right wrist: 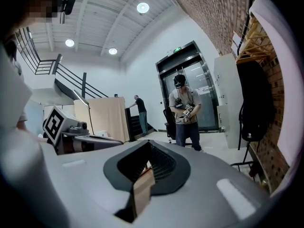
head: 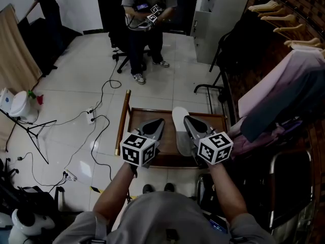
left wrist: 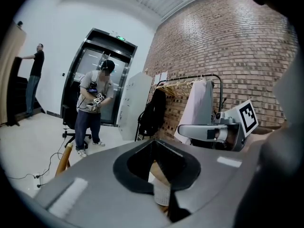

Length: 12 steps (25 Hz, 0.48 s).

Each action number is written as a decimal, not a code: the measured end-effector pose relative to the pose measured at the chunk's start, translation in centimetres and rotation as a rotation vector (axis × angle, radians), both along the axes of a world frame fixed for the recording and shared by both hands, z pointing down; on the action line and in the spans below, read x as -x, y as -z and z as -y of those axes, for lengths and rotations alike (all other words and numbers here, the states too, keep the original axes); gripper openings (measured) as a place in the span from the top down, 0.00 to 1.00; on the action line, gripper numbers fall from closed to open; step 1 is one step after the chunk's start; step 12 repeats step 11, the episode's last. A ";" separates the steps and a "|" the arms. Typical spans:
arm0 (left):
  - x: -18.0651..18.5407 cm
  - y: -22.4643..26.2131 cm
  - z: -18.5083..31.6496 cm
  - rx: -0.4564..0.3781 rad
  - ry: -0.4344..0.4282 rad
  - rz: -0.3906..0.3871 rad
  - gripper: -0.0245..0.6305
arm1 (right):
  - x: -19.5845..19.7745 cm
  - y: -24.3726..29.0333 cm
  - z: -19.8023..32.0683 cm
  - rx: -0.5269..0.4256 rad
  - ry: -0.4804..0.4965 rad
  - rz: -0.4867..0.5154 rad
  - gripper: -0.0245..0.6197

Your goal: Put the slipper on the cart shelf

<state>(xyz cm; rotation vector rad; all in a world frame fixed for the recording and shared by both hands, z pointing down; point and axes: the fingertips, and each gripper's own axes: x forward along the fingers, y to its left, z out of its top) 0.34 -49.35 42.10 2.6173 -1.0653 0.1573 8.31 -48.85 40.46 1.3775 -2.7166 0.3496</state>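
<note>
In the head view a white slipper lies lengthwise over the top shelf of a wooden cart, sole side pale. My right gripper is right beside it on its right, jaws shut; I cannot tell whether they touch it. The right gripper view shows its jaws closed with no slipper between them. My left gripper hovers over the shelf's left half, jaws shut and empty, about a hand's width left of the slipper. In the left gripper view its jaws meet, with the right gripper off to the right.
The cart has a wooden handle on its left. A clothes rack with hanging garments crowds the right. Cables and a power strip lie on the tiled floor at left. A person stands ahead holding grippers; a white cabinet stands behind.
</note>
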 end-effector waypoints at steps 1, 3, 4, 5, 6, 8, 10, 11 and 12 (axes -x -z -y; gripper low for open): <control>0.0 0.0 0.0 0.000 0.000 0.000 0.95 | 0.0 0.0 0.0 0.000 -0.001 0.001 0.96; 0.1 -0.1 0.1 0.000 0.000 0.000 0.95 | 0.0 0.0 0.1 0.001 -0.001 0.003 0.96; 0.1 -0.1 0.1 0.000 0.001 0.000 0.95 | 0.1 -0.1 0.1 0.002 -0.001 0.004 0.96; 0.1 -0.2 0.1 0.001 0.001 -0.001 0.95 | 0.1 -0.1 0.1 0.003 0.000 0.005 0.96; 0.1 -0.2 0.1 0.002 0.001 0.000 0.95 | 0.1 -0.1 0.1 0.003 0.000 0.006 0.96; 0.1 -0.2 0.1 0.002 0.002 0.001 0.95 | 0.2 -0.2 0.2 0.003 0.002 0.008 0.96; 0.1 -0.2 0.2 0.002 0.003 0.002 0.95 | 0.2 -0.1 0.3 0.002 0.004 0.010 0.96; 0.1 -0.2 0.3 0.002 0.003 0.003 0.95 | 0.2 -0.1 0.3 0.002 0.004 0.011 0.96; 0.1 -0.2 0.3 0.002 0.003 0.003 0.95 | 0.2 -0.1 0.3 0.002 0.004 0.011 0.96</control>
